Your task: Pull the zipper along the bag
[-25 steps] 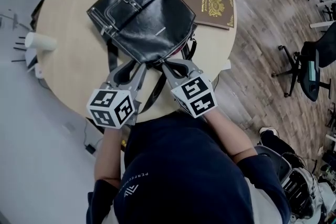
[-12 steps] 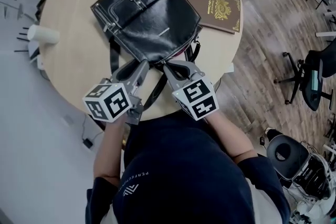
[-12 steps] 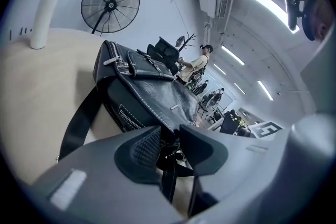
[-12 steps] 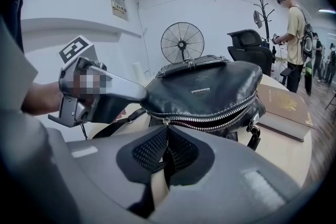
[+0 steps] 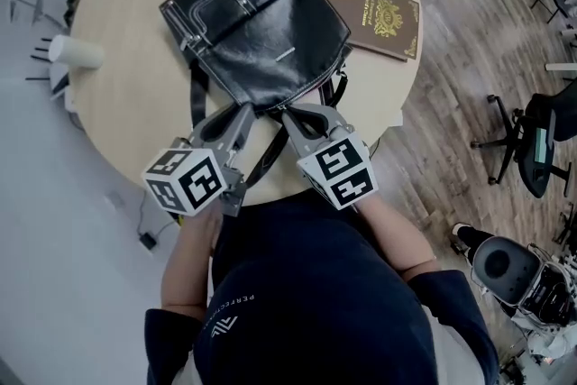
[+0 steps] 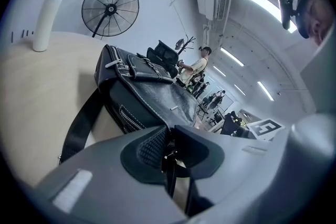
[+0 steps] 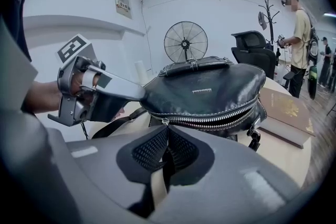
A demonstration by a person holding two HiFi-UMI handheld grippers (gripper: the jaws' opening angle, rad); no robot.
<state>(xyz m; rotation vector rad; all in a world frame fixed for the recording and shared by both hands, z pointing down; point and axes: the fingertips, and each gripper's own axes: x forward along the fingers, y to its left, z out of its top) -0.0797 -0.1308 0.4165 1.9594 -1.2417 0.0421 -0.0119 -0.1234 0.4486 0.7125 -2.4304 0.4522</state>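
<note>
A black leather bag (image 5: 261, 32) lies on the round wooden table (image 5: 135, 104), with its zipper end toward me. The zipper (image 7: 215, 120) gapes open along the near edge, and its slider (image 7: 164, 122) sits at the left end. My right gripper (image 5: 287, 114) (image 7: 165, 136) is shut on the zipper pull just below that slider. My left gripper (image 5: 250, 111) (image 6: 169, 136) is closing its jaws on the bag's near corner (image 6: 157, 123), with dark bag material and a small metal fitting between the pads. A black strap (image 6: 81, 126) trails off the bag toward me.
A brown book (image 5: 377, 15) lies on the table right of the bag, close to the edge. A white cylinder (image 5: 77, 52) stands at the table's left rim. Office chairs (image 5: 532, 126) stand on the wood floor to the right. The table edge runs just under both grippers.
The left gripper's jaws have come together around the bag's near corner. The bag and the right gripper have stayed in place; the view has shifted slightly.
</note>
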